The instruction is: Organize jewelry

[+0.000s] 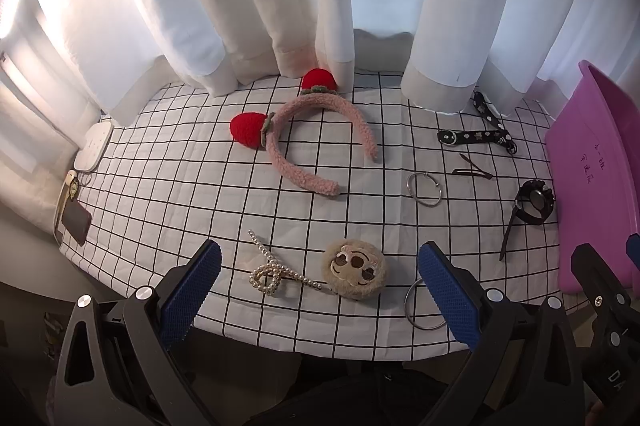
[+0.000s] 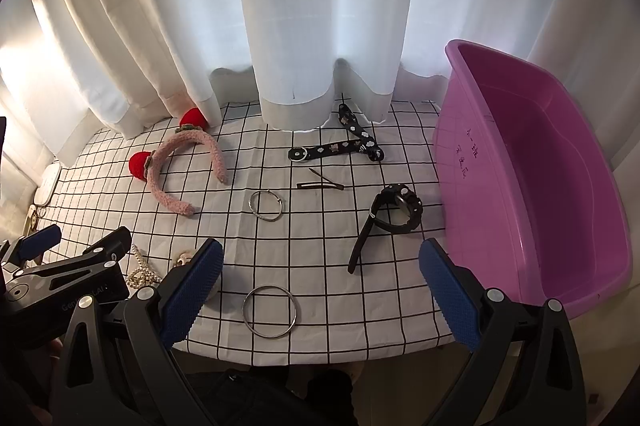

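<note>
Both grippers hang above the near edge of the white black-gridded tablecloth [image 2: 320,250], jaws spread wide and empty: left gripper [image 1: 320,290], right gripper [image 2: 320,290]. Nearest lies a large plain metal ring [image 2: 270,311], flat. Left of it are a pearl hair clip [image 1: 276,272] and a round plush face patch [image 1: 356,269]. Farther back, the black watch [image 2: 396,209] trails its strap toward the near edge. The pink fuzzy strawberry headband [image 1: 320,141] opens toward the near right. The purple plastic tub [image 2: 532,185] stands at right.

Two grippers: left [image 1: 320,290] and right [image 2: 320,290]. Black plastic frames, silver round screws at the pivots, blue textured pads [image 1: 191,296] on the fingers, white lettering on the bodies.
</note>
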Action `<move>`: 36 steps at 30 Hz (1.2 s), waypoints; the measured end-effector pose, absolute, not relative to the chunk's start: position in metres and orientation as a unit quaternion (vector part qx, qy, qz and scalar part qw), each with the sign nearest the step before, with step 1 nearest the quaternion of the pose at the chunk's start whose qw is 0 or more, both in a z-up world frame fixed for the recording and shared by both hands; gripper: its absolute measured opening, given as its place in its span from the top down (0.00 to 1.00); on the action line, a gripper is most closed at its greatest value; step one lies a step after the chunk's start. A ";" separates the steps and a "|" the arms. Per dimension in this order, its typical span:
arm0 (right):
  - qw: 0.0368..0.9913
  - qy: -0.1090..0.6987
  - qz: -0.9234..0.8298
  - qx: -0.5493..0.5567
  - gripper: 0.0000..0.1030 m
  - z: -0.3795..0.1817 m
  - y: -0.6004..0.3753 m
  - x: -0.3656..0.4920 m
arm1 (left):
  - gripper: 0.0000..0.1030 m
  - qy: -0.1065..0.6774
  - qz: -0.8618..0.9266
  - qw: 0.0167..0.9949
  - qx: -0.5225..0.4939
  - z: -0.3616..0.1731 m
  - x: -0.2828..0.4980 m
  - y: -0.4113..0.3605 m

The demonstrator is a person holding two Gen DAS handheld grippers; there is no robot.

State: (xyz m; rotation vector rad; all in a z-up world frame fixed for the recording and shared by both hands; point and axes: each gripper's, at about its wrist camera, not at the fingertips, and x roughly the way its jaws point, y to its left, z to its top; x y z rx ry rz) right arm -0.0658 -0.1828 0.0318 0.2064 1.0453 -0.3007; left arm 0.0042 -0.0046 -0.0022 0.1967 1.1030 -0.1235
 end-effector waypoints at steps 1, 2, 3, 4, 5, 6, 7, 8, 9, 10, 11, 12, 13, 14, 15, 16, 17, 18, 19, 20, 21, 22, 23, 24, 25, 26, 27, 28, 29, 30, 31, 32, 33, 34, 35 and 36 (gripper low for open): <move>0.851 0.496 -0.143 0.098 0.09 0.032 -0.183 -0.066 | 0.06 0.523 -0.059 0.845 0.093 -0.002 0.004 -0.005; 0.851 0.496 -0.143 0.098 0.09 0.032 -0.183 -0.066 | 0.06 0.523 -0.059 0.845 0.093 -0.002 0.004 -0.005; 0.851 0.496 -0.143 0.098 0.09 0.032 -0.183 -0.066 | 0.06 0.523 -0.058 0.845 0.093 -0.002 0.005 -0.005; 0.851 0.496 -0.143 0.098 0.09 0.032 -0.183 -0.066 | 0.06 0.523 -0.059 0.845 0.093 -0.002 0.004 -0.004; 0.851 0.496 -0.143 0.098 0.09 0.032 -0.183 -0.066 | 0.06 0.523 -0.059 0.845 0.093 -0.002 0.005 -0.005; 0.851 0.496 -0.143 0.098 0.09 0.032 -0.183 -0.066 | 0.06 0.523 -0.059 0.845 0.093 -0.003 0.005 -0.005; 0.851 0.496 -0.143 0.098 0.09 0.032 -0.183 -0.066 | 0.06 0.523 -0.059 0.845 0.093 -0.003 0.006 -0.005; 0.851 0.497 -0.143 0.098 0.09 0.032 -0.183 -0.066 | 0.06 0.524 -0.059 0.845 0.093 -0.003 0.006 -0.005; 0.851 0.496 -0.143 0.098 0.09 0.032 -0.183 -0.066 | 0.06 0.524 -0.059 0.845 0.093 -0.004 0.007 -0.006; 0.851 0.496 -0.143 0.098 0.09 0.032 -0.183 -0.066 | 0.06 0.524 -0.059 0.845 0.092 -0.004 0.007 -0.006; 0.851 0.496 -0.143 0.098 0.09 0.031 -0.183 -0.066 | 0.06 0.523 -0.059 0.845 0.093 -0.002 0.005 -0.005; 0.850 0.497 -0.143 0.098 0.09 0.031 -0.183 -0.066 | 0.06 0.523 -0.059 0.845 0.093 -0.002 0.005 -0.005; 0.851 0.496 -0.143 0.098 0.09 0.031 -0.183 -0.066 | 0.06 0.524 -0.058 0.845 0.093 -0.002 0.005 -0.005; 0.851 0.497 -0.143 0.098 0.09 0.031 -0.183 -0.066 | 0.06 0.523 -0.059 0.845 0.093 -0.002 0.004 -0.005; 0.851 0.497 -0.143 0.098 0.09 0.032 -0.183 -0.066 | 0.06 0.524 -0.059 0.845 0.093 -0.002 0.005 -0.005; 0.851 0.496 -0.143 0.098 0.09 0.031 -0.183 -0.066 | 0.06 0.524 -0.059 0.845 0.093 -0.002 0.005 -0.005; 0.851 0.496 -0.143 0.098 0.09 0.031 -0.183 -0.065 | 0.06 0.524 -0.058 0.845 0.093 -0.002 0.005 -0.006; 0.851 0.497 -0.143 0.098 0.09 0.031 -0.183 -0.065 | 0.06 0.524 -0.059 0.845 0.093 -0.002 0.005 -0.006; 0.851 0.497 -0.143 0.097 0.09 0.031 -0.183 -0.065 | 0.06 0.524 -0.059 0.844 0.093 -0.002 0.005 -0.006; 0.851 0.497 -0.143 0.097 0.09 0.031 -0.183 -0.065 | 0.06 0.524 -0.059 0.844 0.093 -0.002 0.005 -0.007; 0.851 0.497 -0.143 0.097 0.09 0.031 -0.183 -0.065 | 0.06 0.523 -0.059 0.845 0.093 -0.002 0.004 -0.005; 0.851 0.497 -0.142 0.097 0.09 0.031 -0.182 -0.065 | 0.06 0.523 -0.059 0.845 0.093 -0.002 0.004 -0.005; 0.851 0.497 -0.142 0.097 0.09 0.031 -0.182 -0.065 | 0.06 0.524 -0.059 0.845 0.093 -0.002 0.004 -0.005; 0.851 0.497 -0.142 0.097 0.09 0.031 -0.182 -0.065 | 0.06 0.523 -0.058 0.845 0.093 -0.002 0.004 -0.005; 0.851 0.497 -0.143 0.097 0.09 0.031 -0.182 -0.065 | 0.06 0.523 -0.058 0.845 0.093 -0.002 0.004 -0.005; 0.851 0.496 -0.143 0.097 0.09 0.031 -0.182 -0.065 | 0.06 0.523 -0.058 0.845 0.093 -0.002 0.004 -0.005; 0.851 0.497 -0.143 0.097 0.09 0.031 -0.182 -0.065 | 0.06 0.523 -0.059 0.845 0.093 -0.002 0.004 -0.005; 0.850 0.497 -0.143 0.097 0.09 0.031 -0.182 -0.065 | 0.06 0.524 -0.059 0.845 0.093 -0.002 0.004 -0.005; 0.851 0.497 -0.143 0.097 0.09 0.031 -0.182 -0.065 | 0.06 0.524 -0.059 0.845 0.093 -0.002 0.004 -0.005; 0.851 0.497 -0.143 0.097 0.09 0.031 -0.183 -0.065 | 0.06 0.524 -0.059 0.845 0.093 -0.002 0.004 -0.005; 0.850 0.497 -0.143 0.097 0.09 0.030 -0.183 -0.065 | 0.06 0.524 -0.059 0.845 0.093 -0.002 0.004 -0.005; 0.850 0.498 -0.143 0.097 0.09 0.030 -0.183 -0.064 | 0.06 0.524 -0.059 0.845 0.093 -0.002 0.004 -0.005; 0.850 0.498 -0.143 0.097 0.09 0.030 -0.182 -0.065 | 0.06 0.524 -0.059 0.845 0.093 -0.002 0.004 -0.005; 0.850 0.498 -0.142 0.096 0.09 0.030 -0.183 -0.064 | 0.06 0.524 -0.059 0.845 0.093 -0.002 0.004 -0.004; 0.850 0.498 -0.143 0.095 0.09 0.030 -0.182 -0.063 | 0.06 0.524 -0.059 0.845 0.093 -0.002 0.004 -0.005; 0.850 0.498 -0.142 0.095 0.09 0.030 -0.182 -0.063 | 0.06 0.524 -0.059 0.845 0.093 -0.002 0.004 -0.005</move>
